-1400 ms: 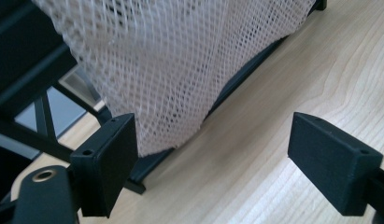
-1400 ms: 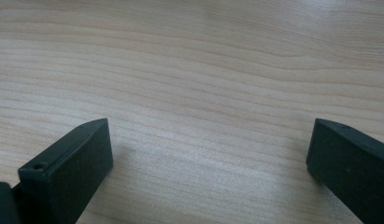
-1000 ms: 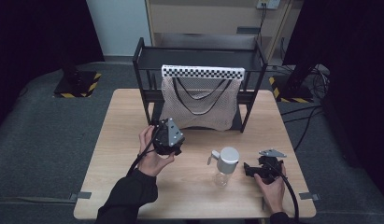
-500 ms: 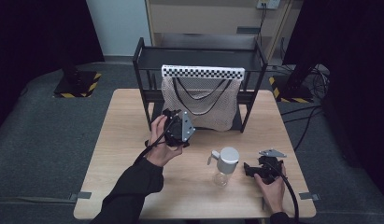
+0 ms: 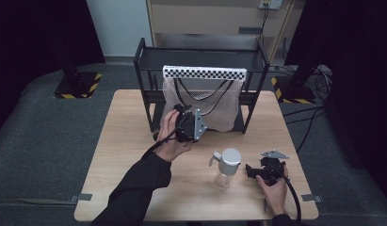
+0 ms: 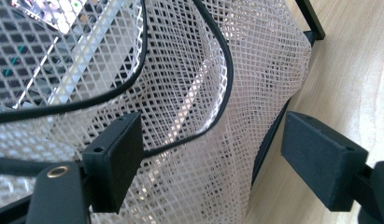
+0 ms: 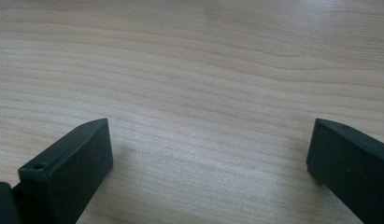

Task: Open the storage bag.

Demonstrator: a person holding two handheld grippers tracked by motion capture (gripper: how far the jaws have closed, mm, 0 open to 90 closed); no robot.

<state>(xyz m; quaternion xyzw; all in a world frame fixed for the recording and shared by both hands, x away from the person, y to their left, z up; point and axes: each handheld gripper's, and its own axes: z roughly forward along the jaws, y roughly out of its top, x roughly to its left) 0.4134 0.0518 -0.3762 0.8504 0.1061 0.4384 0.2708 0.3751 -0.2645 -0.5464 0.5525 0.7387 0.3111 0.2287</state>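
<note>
A white mesh bag (image 5: 214, 106) with black cord handles hangs from a checkered bar on a black rack (image 5: 143, 66) at the back of the table. My left gripper (image 5: 182, 115) is held up right in front of the bag's lower left part. In the left gripper view the jaws (image 6: 213, 144) stand wide apart, with the mesh (image 6: 180, 70) and one black cord close ahead between them and no pad pressing on it. My right gripper (image 5: 253, 170) rests low near the table's front right, jaws (image 7: 208, 149) open over bare wood.
A clear bottle with a grey lid (image 5: 227, 165) stands on the wooden table (image 5: 120, 141) just left of the right gripper. The rack's legs stand behind the left hand. Dark floor and stands surround the table.
The left hand has lifted and moved right and away, bringing its gripper up to the mesh bag. The right hand and the bottle have stayed put.
</note>
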